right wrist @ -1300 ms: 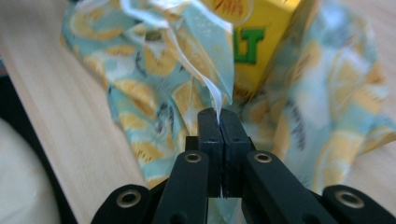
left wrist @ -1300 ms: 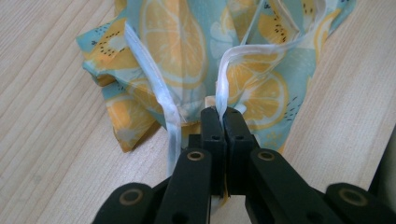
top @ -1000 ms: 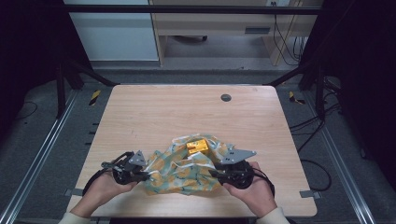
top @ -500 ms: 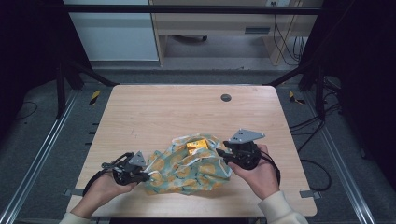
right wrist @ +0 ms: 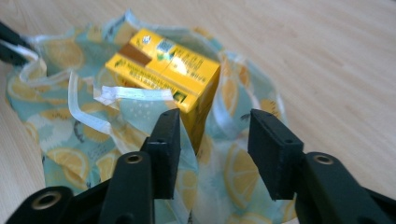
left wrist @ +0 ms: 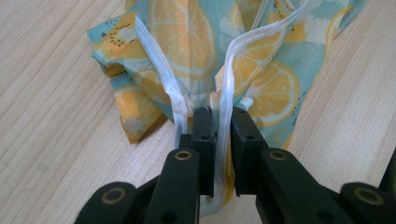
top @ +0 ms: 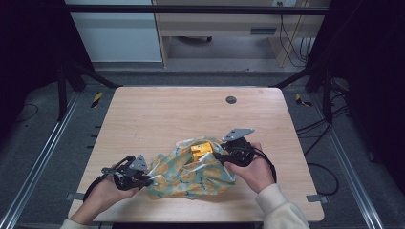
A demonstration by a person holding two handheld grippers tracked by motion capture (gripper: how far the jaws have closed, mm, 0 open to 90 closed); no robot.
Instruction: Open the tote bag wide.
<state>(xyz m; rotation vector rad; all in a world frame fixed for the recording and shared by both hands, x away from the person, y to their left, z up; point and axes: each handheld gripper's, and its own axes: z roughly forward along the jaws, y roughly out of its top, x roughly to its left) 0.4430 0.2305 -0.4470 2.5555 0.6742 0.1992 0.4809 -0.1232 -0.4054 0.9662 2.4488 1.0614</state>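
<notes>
Since the frames a second earlier, the right gripper has lifted off the lower right edge of the cloth and swung up toward the middle of the high view, now sitting just right of the box; the left gripper has kept its place at the lower left.

A crumpled light-blue fabric bag printed with orange slices lies on the pale wooden surface in the lower centre of the high view, between the two hands. A yellow rectangular carton with brown markings rests in the bag's open mouth near its upper edge.

In the left gripper view, the black fingers are closed on the bag's white hem, which runs up between them, with the bag bunched in the upper half of the frame.

In the right gripper view, the fingers stand apart, holding nothing, with a corner of the carton just beyond the gap and the bag spread around it. A white hem strip lies across the carton's lower left side.

A small dark round disc is set in the surface in the upper right of the high view, well apart from the bag.
</notes>
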